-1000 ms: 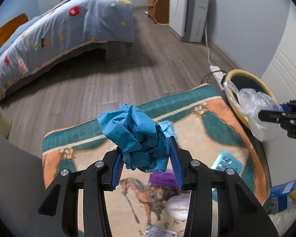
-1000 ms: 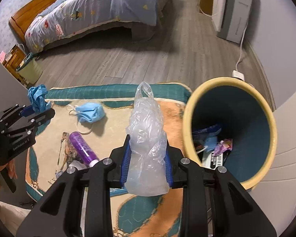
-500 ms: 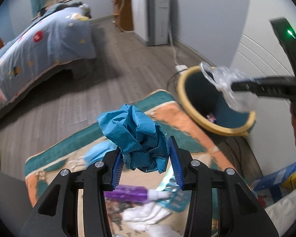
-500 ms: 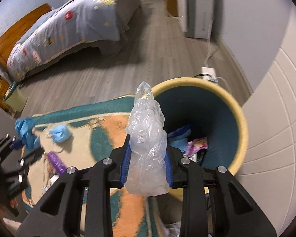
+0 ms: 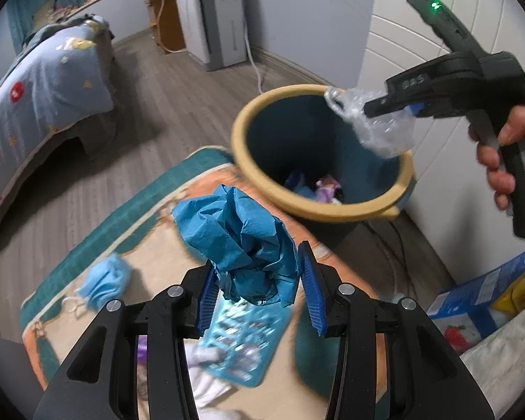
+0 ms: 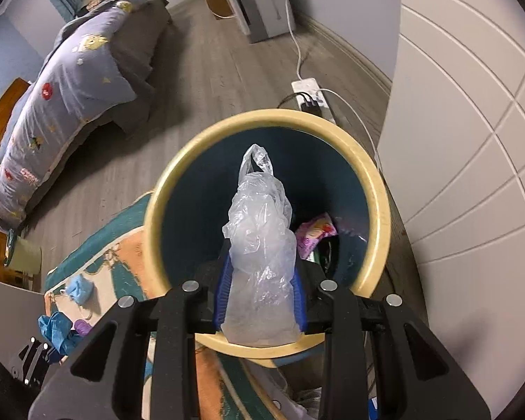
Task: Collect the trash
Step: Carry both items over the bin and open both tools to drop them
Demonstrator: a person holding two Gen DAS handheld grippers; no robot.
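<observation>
My left gripper (image 5: 259, 287) is shut on a crumpled blue paper wad (image 5: 241, 245), held above the patterned rug (image 5: 147, 210) just short of the bin. The bin (image 5: 262, 189) is teal with a cream rim and has wrappers at its bottom. Over the bin's mouth (image 6: 199, 189), my right gripper (image 6: 260, 297) is shut on a clear plastic bag (image 6: 259, 245); the left wrist view shows that bag (image 5: 381, 126) hanging above the far rim, with a hand on the handle. A blue face mask (image 5: 103, 281), a teal blister pack (image 5: 241, 343) and a purple bottle (image 6: 81, 327) lie on the rug.
A bed with a blue quilt (image 5: 42, 80) stands at left across wooden floor. A white appliance (image 5: 213, 17) and a power strip (image 6: 309, 96) with cables sit near the wall behind the bin. A white panelled wall (image 6: 472, 140) is right of the bin; boxes (image 5: 479, 297) lie beside it.
Both grippers have swung towards the bin with their loads. The right one went from above the rug to over the bin's mouth; the left one now has the bin close ahead.
</observation>
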